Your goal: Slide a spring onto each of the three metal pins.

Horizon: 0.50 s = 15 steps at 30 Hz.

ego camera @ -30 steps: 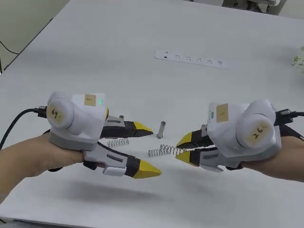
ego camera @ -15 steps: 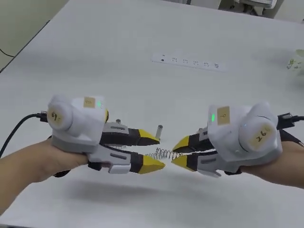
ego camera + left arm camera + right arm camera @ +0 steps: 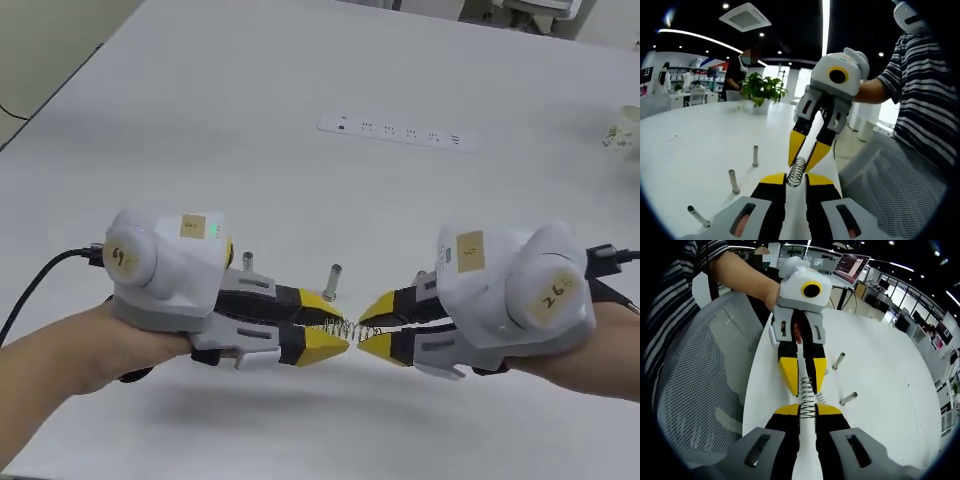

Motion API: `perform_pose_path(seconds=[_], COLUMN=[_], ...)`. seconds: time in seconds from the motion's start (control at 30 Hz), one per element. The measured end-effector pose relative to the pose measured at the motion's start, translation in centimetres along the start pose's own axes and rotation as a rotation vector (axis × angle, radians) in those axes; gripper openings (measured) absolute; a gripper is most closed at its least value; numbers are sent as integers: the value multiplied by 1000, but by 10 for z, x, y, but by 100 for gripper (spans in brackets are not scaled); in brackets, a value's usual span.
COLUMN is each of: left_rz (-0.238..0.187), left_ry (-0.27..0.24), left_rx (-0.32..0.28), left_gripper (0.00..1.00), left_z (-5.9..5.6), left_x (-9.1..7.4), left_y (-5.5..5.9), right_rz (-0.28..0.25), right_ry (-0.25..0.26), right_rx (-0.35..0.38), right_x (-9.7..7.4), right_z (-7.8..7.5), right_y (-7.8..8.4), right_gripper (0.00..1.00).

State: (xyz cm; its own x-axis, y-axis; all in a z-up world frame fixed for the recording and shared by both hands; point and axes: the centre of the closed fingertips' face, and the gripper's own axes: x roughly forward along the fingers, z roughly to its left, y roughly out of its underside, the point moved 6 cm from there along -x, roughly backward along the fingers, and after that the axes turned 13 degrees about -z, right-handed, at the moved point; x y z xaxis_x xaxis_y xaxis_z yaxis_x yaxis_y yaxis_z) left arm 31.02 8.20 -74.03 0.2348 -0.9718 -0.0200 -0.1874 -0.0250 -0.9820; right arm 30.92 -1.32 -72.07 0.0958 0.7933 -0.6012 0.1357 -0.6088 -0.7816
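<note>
A short metal spring (image 3: 351,327) hangs level above the white table (image 3: 250,120), gripped at both ends. My left gripper (image 3: 342,322) is shut on its left end and my right gripper (image 3: 362,328) on its right end, tip to tip. In the left gripper view the spring (image 3: 797,170) runs from my left gripper (image 3: 796,177) to the right gripper (image 3: 801,162). In the right gripper view the spring (image 3: 807,400) joins my right gripper (image 3: 808,411) to the left gripper (image 3: 806,390). Two upright pins (image 3: 247,262) (image 3: 331,282) stand just behind; a third pin (image 3: 698,216) leans.
A white power strip (image 3: 395,131) lies further back on the table. A black cable (image 3: 40,280) trails from the left gripper toward the table's left edge. A mesh chair (image 3: 705,390) and the person's striped sleeve (image 3: 920,100) sit at the near side.
The left gripper has moved right and closed onto the free end of the spring that the right gripper held. Both grippers have risen slightly and now meet tip to tip.
</note>
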Motion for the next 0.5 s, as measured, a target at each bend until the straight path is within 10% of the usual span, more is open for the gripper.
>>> perform_pose_path(seconds=[0.5], left_rz=[5], left_ry=[25], left_rx=[-11], left_gripper=[2], left_z=[-6], left_x=[0], left_y=[1], right_rz=[-15], right_ry=[-12], right_rx=[5], right_x=[-2], right_z=[5], right_y=[2], right_gripper=[8])
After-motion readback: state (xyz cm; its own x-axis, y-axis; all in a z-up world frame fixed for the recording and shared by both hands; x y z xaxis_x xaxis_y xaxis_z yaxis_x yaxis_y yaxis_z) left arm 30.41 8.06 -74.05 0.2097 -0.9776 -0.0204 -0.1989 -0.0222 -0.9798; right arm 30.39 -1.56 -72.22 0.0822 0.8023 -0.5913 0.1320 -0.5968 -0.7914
